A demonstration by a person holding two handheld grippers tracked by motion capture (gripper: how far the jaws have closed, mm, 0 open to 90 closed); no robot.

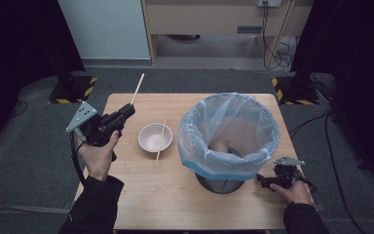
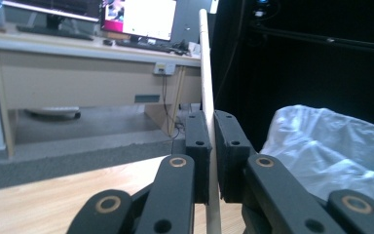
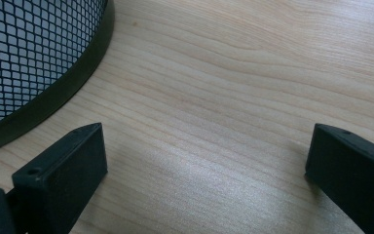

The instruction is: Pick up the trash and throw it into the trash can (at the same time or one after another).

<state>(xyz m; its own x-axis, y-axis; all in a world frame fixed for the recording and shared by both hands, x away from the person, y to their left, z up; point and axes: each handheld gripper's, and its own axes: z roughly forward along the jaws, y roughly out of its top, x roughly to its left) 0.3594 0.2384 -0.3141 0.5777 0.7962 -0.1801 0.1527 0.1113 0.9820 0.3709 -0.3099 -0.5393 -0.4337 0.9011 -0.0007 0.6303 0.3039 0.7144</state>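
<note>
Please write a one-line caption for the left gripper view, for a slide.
Left gripper clamps a thin pale wooden chopstick upright between its black jaws, beside the white plastic bin liner.

You have two chopsticks: one chopstick (image 1: 137, 88) sits left of centre in the high view, clamped in your left gripper (image 1: 126, 110) and pointing toward the upper part of the frame, and the second chopstick (image 1: 161, 139) lies across the bowl near the middle. There is one white bowl (image 1: 150, 138), just left of centre. There is one mesh waste bin (image 1: 229, 139) lined with a pale plastic bag, right of centre. You hold two grippers, the left one at the left of the frame and the right gripper (image 1: 265, 181) at the lower right, jaws spread apart. There is one wooden table (image 1: 146, 195) under everything.
</note>
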